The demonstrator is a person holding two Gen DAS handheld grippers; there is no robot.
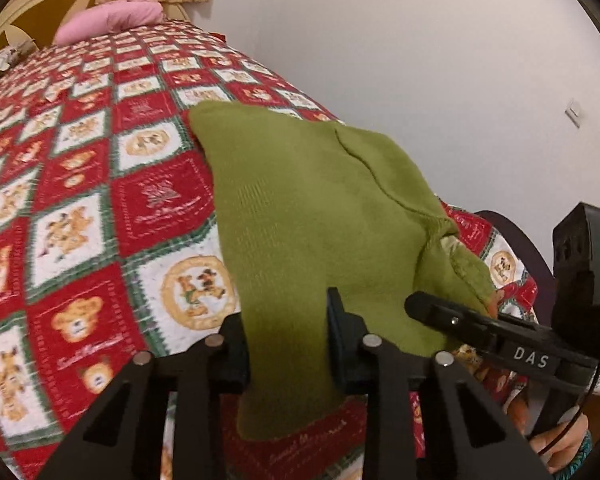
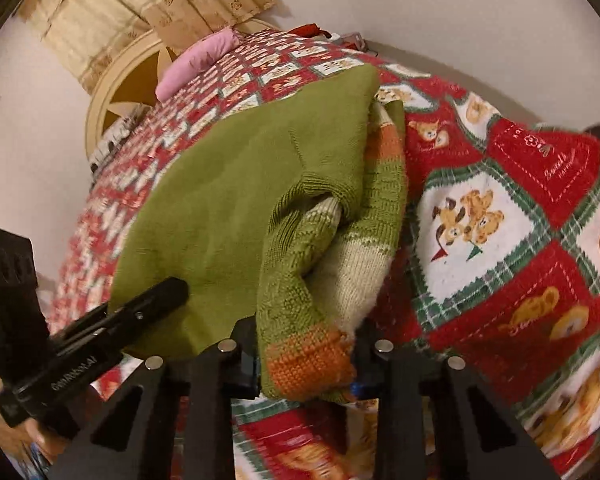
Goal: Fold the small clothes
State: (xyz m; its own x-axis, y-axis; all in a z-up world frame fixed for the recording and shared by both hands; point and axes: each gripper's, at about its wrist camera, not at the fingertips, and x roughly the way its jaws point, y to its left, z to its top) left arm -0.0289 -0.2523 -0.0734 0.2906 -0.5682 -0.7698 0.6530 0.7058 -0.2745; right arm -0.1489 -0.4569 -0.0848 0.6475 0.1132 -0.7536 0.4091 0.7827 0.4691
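A small green knit sweater (image 1: 308,208) lies on the bed, its near edge lifted. My left gripper (image 1: 288,344) is shut on its plain green hem. In the right wrist view the sweater (image 2: 236,200) shows a sleeve with cream and orange stripes (image 2: 300,320). My right gripper (image 2: 304,360) is shut on that striped cuff. The right gripper (image 1: 452,316) shows in the left wrist view at the sweater's right edge; the left gripper (image 2: 156,300) shows in the right wrist view at its left edge.
The bed has a red, white and green teddy-bear quilt (image 1: 80,200). A pink pillow (image 1: 108,20) lies by the cream headboard (image 1: 32,4). A white wall (image 1: 420,60) runs along the bed's right side. A dark footboard (image 1: 512,240) is near right.
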